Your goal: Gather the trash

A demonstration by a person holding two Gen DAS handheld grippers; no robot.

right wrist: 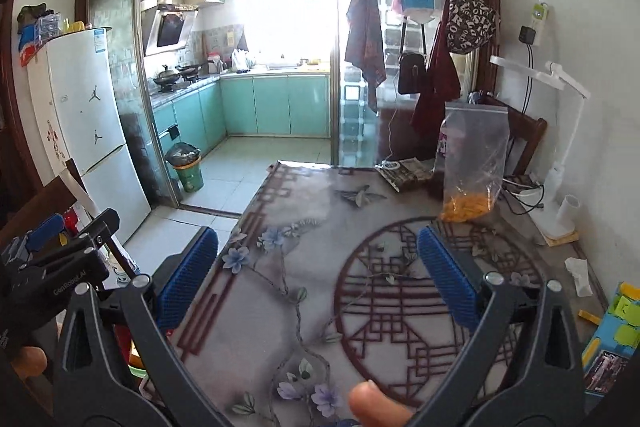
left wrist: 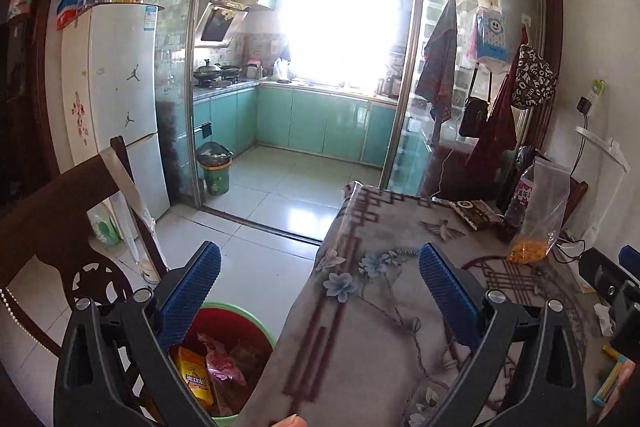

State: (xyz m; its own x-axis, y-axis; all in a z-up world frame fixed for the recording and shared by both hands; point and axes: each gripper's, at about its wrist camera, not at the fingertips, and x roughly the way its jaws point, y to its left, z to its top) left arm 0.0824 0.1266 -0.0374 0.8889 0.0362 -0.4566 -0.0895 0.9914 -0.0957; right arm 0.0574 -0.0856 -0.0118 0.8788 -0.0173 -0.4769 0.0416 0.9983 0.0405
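The left gripper (left wrist: 320, 291) points forward and slightly down, its blue ribbed pads (left wrist: 192, 291) spread wide apart with nothing between them. The right gripper (right wrist: 318, 279) is angled the same way, jaws equally wide and empty. A fingertip (right wrist: 372, 407) shows at the bottom edge of the right wrist view, and another fingertip (left wrist: 290, 421) at the bottom of the left wrist view.

Counter (right wrist: 304, 267) under a floral patterned cloth, bearing a clear zip bag of orange snacks (right wrist: 474, 163), a dark packet (right wrist: 404, 171), a white desk lamp (right wrist: 558, 215) and crumpled tissue (right wrist: 580, 275).
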